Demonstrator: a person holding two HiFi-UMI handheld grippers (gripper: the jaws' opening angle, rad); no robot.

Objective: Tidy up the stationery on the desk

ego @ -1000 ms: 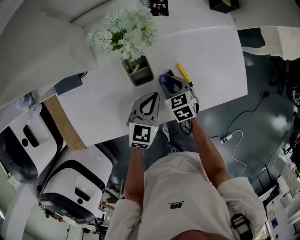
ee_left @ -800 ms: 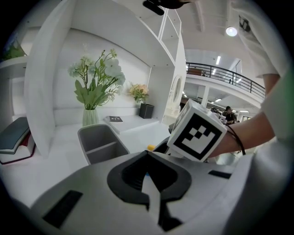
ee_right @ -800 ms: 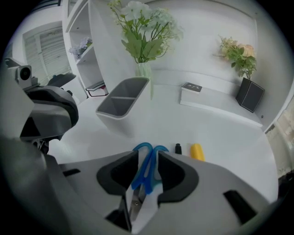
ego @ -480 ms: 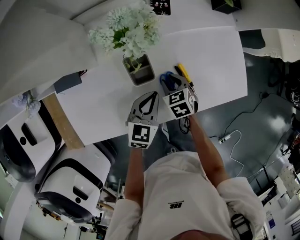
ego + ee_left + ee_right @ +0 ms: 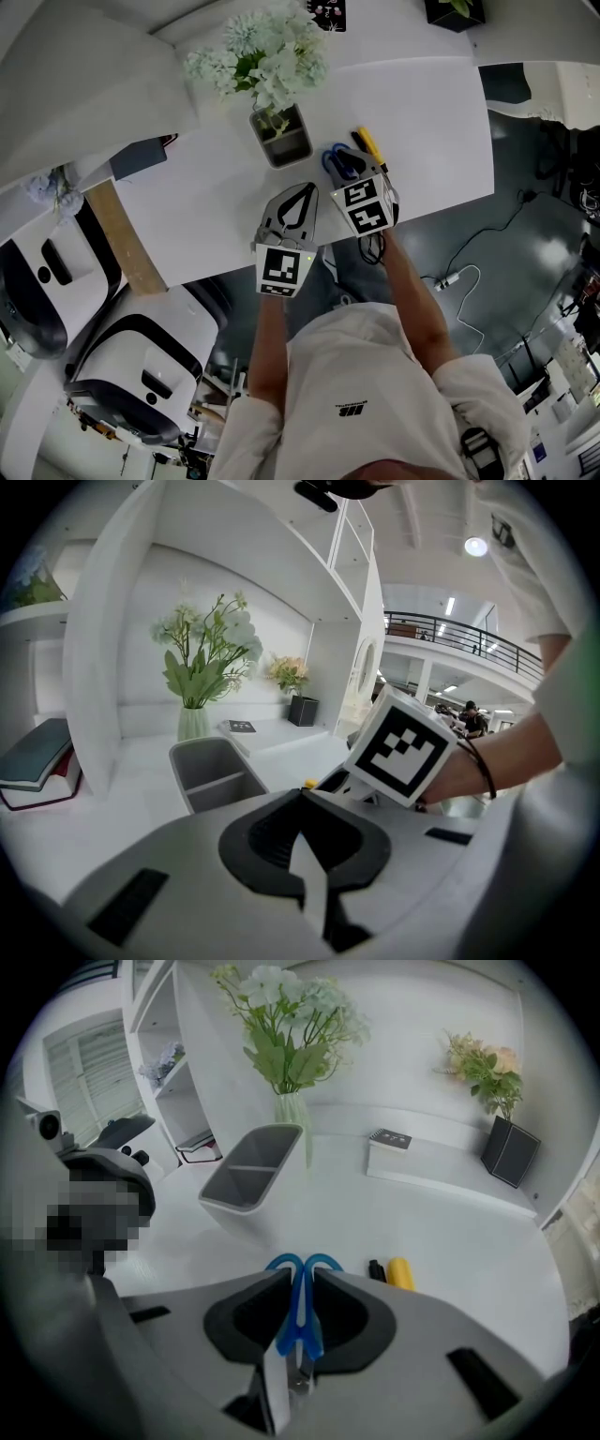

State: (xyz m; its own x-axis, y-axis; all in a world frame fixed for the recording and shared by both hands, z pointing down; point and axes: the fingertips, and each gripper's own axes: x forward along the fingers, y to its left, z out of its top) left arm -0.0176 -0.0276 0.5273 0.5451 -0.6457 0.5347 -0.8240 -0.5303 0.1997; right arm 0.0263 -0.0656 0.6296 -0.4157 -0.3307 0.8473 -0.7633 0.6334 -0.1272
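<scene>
Scissors [image 5: 298,1314], blue handles, lie on white desk [image 5: 422,112], centre of head view, right of grey tray [image 5: 286,148]. Right gripper [image 5: 300,1277]: jaws have just been closing, now pinching the handles. Left gripper [image 5: 300,797]: jaws pressed together, nothing between. Yellow marker [image 5: 368,145] just right of scissors.

One scissors [image 5: 345,161], one yellow pen [image 5: 368,145], one grey holder [image 5: 292,156].

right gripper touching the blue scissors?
Touching. Right gripper view: the right gripper, its jaws just closing, pinches the blue scissors by the handles from both sides.
</scene>
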